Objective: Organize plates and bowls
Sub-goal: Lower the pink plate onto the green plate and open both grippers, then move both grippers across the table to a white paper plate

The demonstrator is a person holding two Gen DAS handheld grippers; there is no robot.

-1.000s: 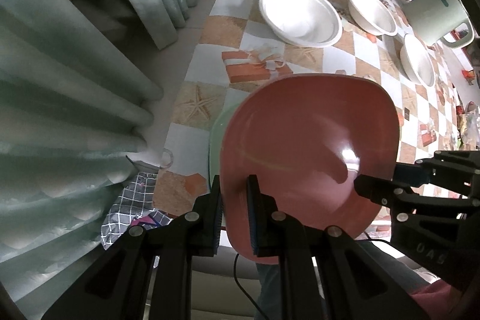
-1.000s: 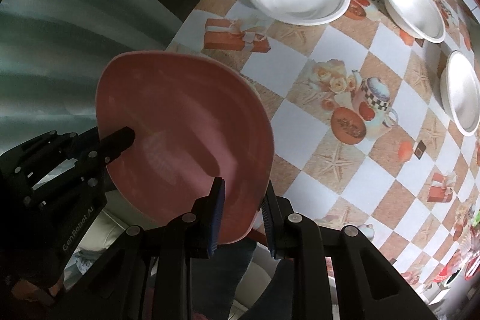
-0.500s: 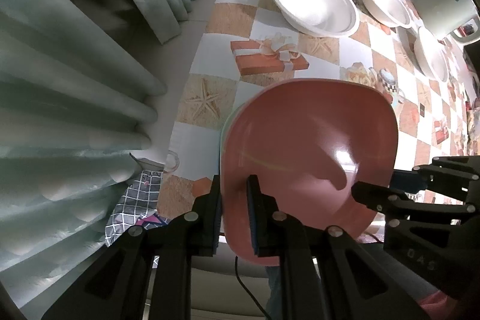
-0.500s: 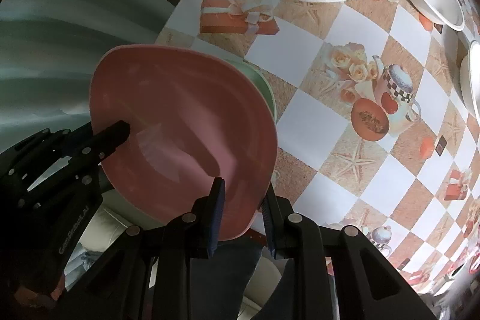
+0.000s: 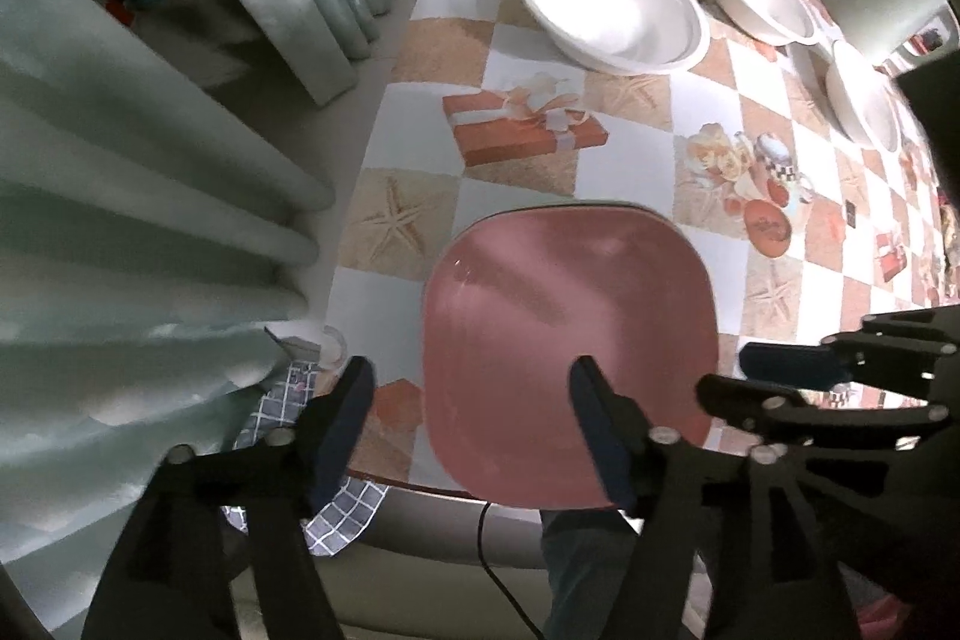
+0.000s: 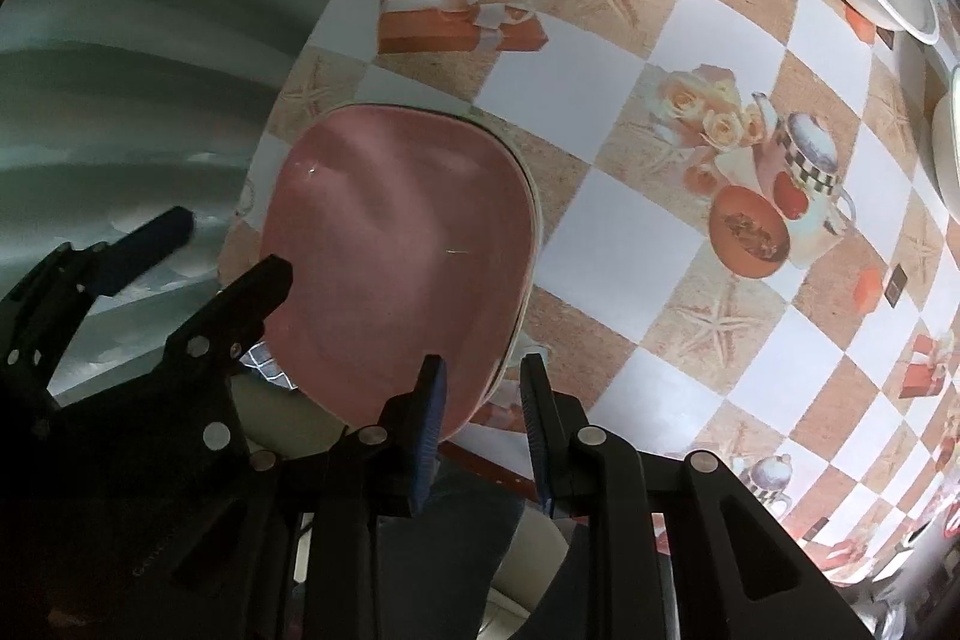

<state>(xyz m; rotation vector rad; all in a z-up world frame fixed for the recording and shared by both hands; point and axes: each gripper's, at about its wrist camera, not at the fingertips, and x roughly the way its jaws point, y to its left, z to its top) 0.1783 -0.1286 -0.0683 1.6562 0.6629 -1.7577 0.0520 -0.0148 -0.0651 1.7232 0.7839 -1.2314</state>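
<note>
You are at the stacking step: the table [image 5: 630,172] with its checked cloth carries the pink plate [image 5: 564,340] at its near left corner, set face up on a pale plate beneath it whose rim [image 6: 531,220] shows just along the far and right sides, so the two sit nested and flat. The plate is a rounded square with no clear long axis; its sides run roughly with the table's near edge, and its near side overhangs that edge a little. Three white bowls [image 5: 612,4] wait well apart along the far side of the table, still unstacked by the look of it. Your left gripper [image 5: 474,430] has just been opening and now stands spread, its fingers straddling the plate's near left rim without pressing it. Your right gripper [image 6: 480,400] is narrowly parted at the near right rim; the pads [image 6: 432,400] seem to clear the rim, though barely. Next, I judge, draw both tongs back clear, then go for the nearest bowl.
</note>
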